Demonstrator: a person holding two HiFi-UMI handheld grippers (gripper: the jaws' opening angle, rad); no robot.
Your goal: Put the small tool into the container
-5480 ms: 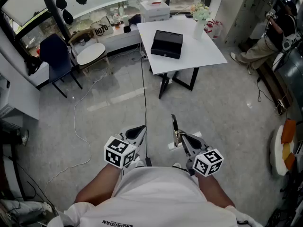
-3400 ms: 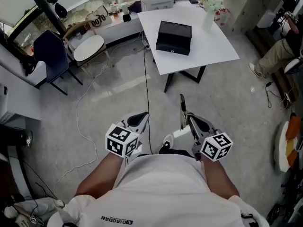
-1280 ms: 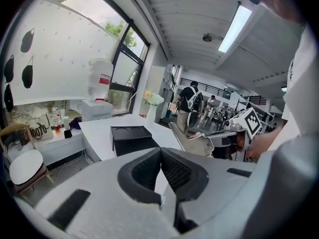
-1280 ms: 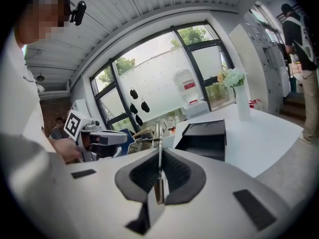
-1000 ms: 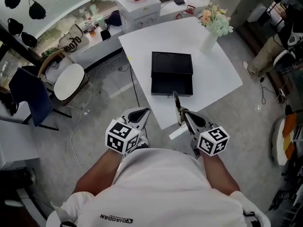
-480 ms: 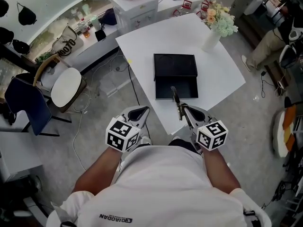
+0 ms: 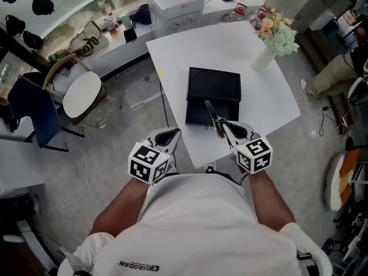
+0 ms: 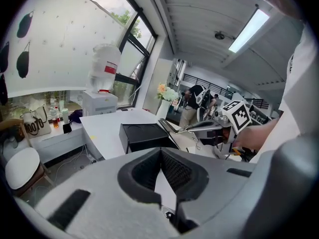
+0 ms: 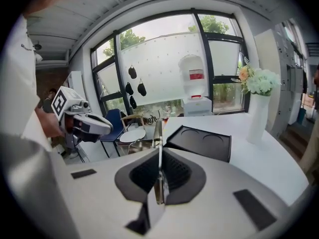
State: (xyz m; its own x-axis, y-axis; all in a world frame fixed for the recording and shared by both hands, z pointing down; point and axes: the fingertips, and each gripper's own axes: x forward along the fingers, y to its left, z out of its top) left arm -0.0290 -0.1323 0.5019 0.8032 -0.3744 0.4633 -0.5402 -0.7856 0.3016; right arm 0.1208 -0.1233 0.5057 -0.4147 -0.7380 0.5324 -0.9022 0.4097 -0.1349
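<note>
One small tool (image 7: 210, 112) | pinched tight in my right gripper (image 7: 223, 130), tip above the container (image 7: 214, 88), near half | my left gripper (image 7: 168, 138) closed on nothing | stage: not yet in; lowering and release remain

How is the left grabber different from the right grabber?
The right gripper is shut on a thin metal tool; the left gripper is shut on nothing. The right gripper reaches over the white table, its tool pointing at the black box; the left gripper hangs over the grey floor beside the table. Both are grey and carry a black-and-white marker cube.
</note>
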